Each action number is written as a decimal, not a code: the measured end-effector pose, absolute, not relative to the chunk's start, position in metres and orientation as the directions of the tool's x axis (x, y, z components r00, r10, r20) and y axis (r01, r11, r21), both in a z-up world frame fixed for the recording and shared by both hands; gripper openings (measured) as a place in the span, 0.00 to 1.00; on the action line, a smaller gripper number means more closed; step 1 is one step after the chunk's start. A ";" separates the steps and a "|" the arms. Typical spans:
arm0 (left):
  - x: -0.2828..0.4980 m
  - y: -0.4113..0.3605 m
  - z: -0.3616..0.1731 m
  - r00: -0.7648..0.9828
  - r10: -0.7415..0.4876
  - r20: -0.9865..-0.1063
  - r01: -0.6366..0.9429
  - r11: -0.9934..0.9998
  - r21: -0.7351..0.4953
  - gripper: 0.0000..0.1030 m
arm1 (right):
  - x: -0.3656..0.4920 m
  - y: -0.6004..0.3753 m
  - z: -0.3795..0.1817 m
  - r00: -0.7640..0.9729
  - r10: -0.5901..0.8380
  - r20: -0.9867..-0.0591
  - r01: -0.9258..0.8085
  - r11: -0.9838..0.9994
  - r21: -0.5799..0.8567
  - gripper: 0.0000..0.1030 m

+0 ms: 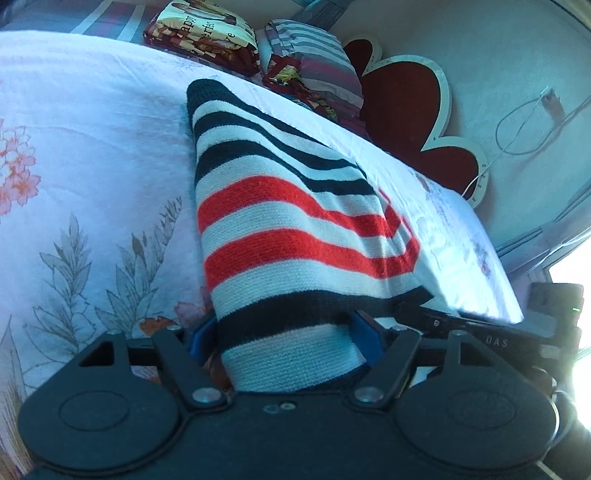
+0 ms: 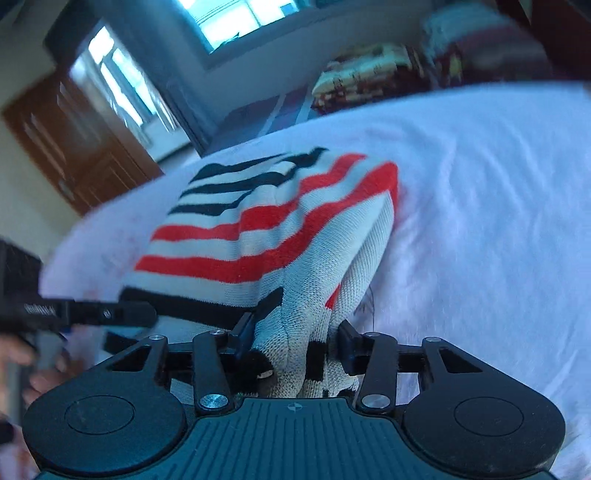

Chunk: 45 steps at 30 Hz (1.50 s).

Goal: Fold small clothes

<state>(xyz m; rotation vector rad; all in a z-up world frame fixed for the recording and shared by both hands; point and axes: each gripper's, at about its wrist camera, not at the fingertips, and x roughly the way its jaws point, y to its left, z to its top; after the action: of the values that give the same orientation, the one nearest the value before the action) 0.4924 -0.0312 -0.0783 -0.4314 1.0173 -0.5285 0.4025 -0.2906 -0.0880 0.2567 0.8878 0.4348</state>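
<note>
Garment: You have a striped knit garment (image 1: 295, 229) in navy, white and red, lying partly on the bed and lifted at its near end, where both your tongs hold it. It sits toward the near edge of the bed, its far end resting on the sheet.
Fold state: In the right wrist view the garment (image 2: 280, 229) is doubled over itself along one side, so you seem to be partway through a fold, not at the start.
Left gripper: Your left gripper (image 1: 288, 332) has the near hem between its blue pads; the cloth fills the gap and they look clamped on it, probably to keep that edge taut while the other side moves.
Right gripper: Your right gripper (image 2: 295, 332) has a thick bunch of layers between its fingers and appears to pinch them. That view is blurred, so the exact contact is hard to judge.
Bed: The sheet (image 1: 92, 147) is pale with a flower print and gives you a soft, flat place to lay the fold.
Surroundings: Folded blankets (image 1: 207, 33) sit at the far edge, well apart from your work.
Risk: The bunched layers could slip unevenly when you lay them down.
</note>
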 end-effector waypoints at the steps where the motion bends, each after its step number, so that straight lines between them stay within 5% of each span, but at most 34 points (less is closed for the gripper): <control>1: 0.492 -0.032 -0.078 0.422 -0.595 -0.683 0.211 0.798 -0.564 0.71 | 0.399 -0.281 -0.085 0.569 0.435 -0.698 -0.285 0.900 0.328 0.44; 6: 0.489 -0.031 -0.077 0.424 -0.594 -0.684 0.210 0.799 -0.564 0.71 | 0.401 -0.306 -0.097 0.556 0.494 -0.668 -0.208 0.861 0.464 0.47; 8: 0.487 -0.030 -0.078 0.424 -0.594 -0.684 0.216 0.800 -0.561 0.71 | 0.402 -0.328 -0.103 0.549 0.523 -0.652 -0.137 0.826 0.547 0.63; 17: 0.492 -0.022 -0.085 0.412 -0.643 -0.646 0.199 0.755 -0.624 0.71 | 0.426 -0.372 -0.127 0.458 0.719 -0.522 -0.018 0.595 0.803 0.63; 22: 0.499 -0.039 -0.082 0.433 -0.605 -0.668 0.208 0.788 -0.579 0.71 | 0.436 -0.335 -0.109 0.490 0.610 -0.623 -0.097 0.748 0.656 0.46; 29: 0.490 -0.051 -0.068 0.463 -0.548 -0.697 0.277 0.836 -0.474 0.50 | 0.421 -0.318 -0.101 0.540 0.541 -0.644 -0.129 0.810 0.572 0.35; 40: 0.470 -0.062 -0.044 0.503 -0.541 -0.674 0.368 0.840 -0.399 0.46 | 0.399 -0.267 -0.070 0.602 0.441 -0.666 -0.227 0.894 0.387 0.34; 45: 0.474 -0.054 -0.060 0.487 -0.543 -0.684 0.330 0.840 -0.431 0.46 | 0.404 -0.273 -0.091 0.585 0.440 -0.681 -0.163 0.886 0.433 0.34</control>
<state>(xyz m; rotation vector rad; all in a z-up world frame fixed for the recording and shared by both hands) 0.4742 -0.0542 -0.0598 -0.2561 0.9199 -0.5376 0.4039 -0.2732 -0.0915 0.3436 0.8802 0.3600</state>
